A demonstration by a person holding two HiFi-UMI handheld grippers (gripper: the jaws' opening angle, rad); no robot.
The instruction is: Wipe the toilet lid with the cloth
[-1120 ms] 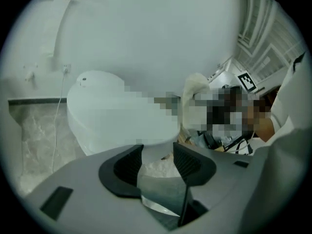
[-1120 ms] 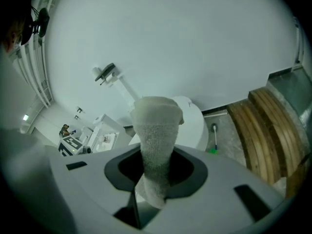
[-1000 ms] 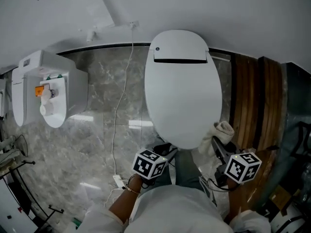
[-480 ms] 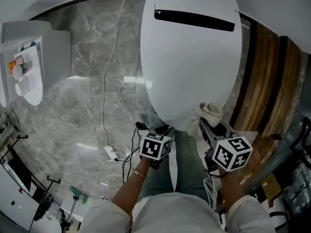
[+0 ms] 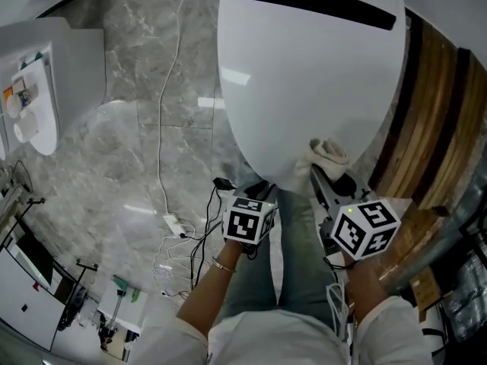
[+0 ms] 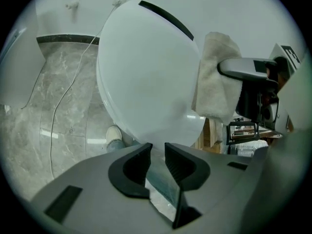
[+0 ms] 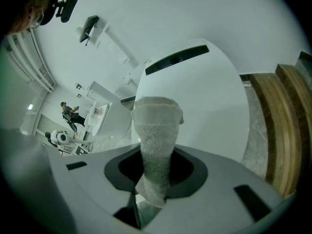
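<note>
The cloth (image 7: 155,145) was clamped upright in the right gripper (image 7: 156,172), its folded top up at the near rim of the closed white toilet lid (image 5: 304,82). Just beside it, the left gripper (image 6: 157,156) had been closing, its jaws a narrow gap apart with nothing between them, over the marble floor (image 5: 137,150).

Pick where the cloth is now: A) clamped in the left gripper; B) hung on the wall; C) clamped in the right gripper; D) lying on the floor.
C: the cloth is pinched between the jaws of the right gripper, its free end by the near edge of the toilet lid.
</note>
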